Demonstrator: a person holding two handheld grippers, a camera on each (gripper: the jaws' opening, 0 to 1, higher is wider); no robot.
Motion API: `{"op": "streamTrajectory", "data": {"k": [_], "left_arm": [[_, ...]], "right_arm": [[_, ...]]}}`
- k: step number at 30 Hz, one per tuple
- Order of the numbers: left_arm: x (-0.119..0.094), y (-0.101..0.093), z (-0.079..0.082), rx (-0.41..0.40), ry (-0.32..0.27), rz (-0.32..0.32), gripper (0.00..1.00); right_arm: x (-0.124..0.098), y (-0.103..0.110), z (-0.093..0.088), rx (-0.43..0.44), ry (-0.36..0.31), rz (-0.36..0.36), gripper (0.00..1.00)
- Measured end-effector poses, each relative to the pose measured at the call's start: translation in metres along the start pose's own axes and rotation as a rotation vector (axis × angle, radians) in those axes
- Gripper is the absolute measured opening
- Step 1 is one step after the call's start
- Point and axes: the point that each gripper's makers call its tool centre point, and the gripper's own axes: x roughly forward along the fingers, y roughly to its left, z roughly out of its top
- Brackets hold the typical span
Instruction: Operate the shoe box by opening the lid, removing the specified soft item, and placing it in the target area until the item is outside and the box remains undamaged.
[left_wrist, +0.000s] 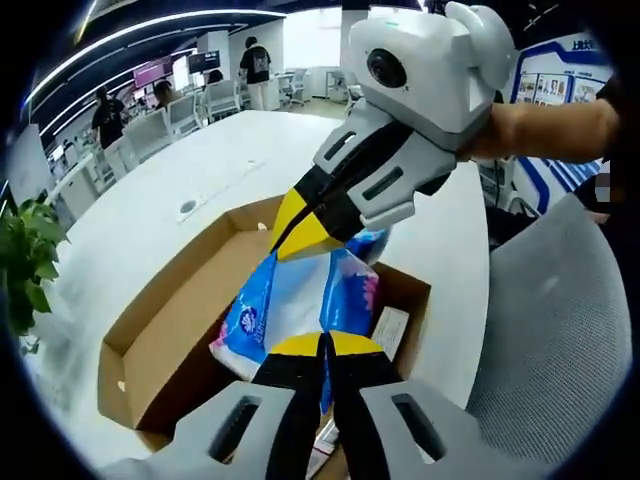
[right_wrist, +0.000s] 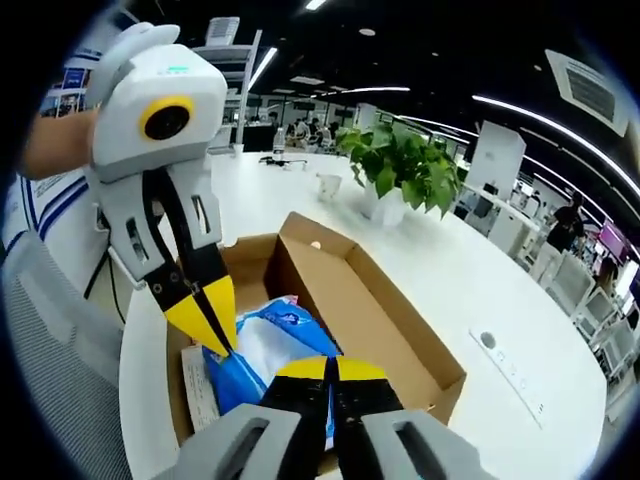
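Note:
An open cardboard shoe box (left_wrist: 160, 335) (right_wrist: 375, 300) lies on a white table. A soft blue and white plastic pack (left_wrist: 290, 300) (right_wrist: 262, 345) stands up inside it. My left gripper (left_wrist: 324, 346) is shut on the pack's near edge, with blue film showing between the jaws. My right gripper (left_wrist: 292, 243) reaches in from the upper right and is shut on the pack's top edge. In the right gripper view, the right gripper (right_wrist: 330, 368) pinches the pack from below, and the left gripper (right_wrist: 216, 330) comes down from the left onto the pack. The pack's lower part is hidden behind the jaws.
A white paper slip (left_wrist: 390, 332) (right_wrist: 198, 388) lies in the box beside the pack. The white table (left_wrist: 200, 170) (right_wrist: 470, 290) stretches beyond, with a potted plant (right_wrist: 400, 165) and a socket plate (right_wrist: 487, 341). A grey chair (left_wrist: 555, 330) stands close. People are far behind.

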Motion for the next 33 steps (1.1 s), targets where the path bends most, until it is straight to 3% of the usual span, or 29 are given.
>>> {"op": "streamTrajectory", "data": {"k": [8, 15, 24, 33], "left_arm": [[-0.019, -0.009, 0.022, 0.030, -0.040, 0.008, 0.00], [-0.025, -0.018, 0.044, 0.061, -0.076, -0.006, 0.00], [-0.019, -0.029, 0.066, 0.090, -0.114, -0.033, 0.00], [0.000, -0.052, 0.094, 0.122, -0.149, -0.093, 0.00]], "right_arm": [[-0.018, -0.006, 0.022, -0.022, -0.034, -0.007, 0.00], [-0.035, -0.014, 0.028, -0.029, -0.043, -0.016, 0.00], [-0.061, -0.025, 0.019, -0.022, -0.031, -0.036, 0.00], [-0.085, -0.038, 0.002, 0.005, -0.021, -0.066, 0.00]]}}
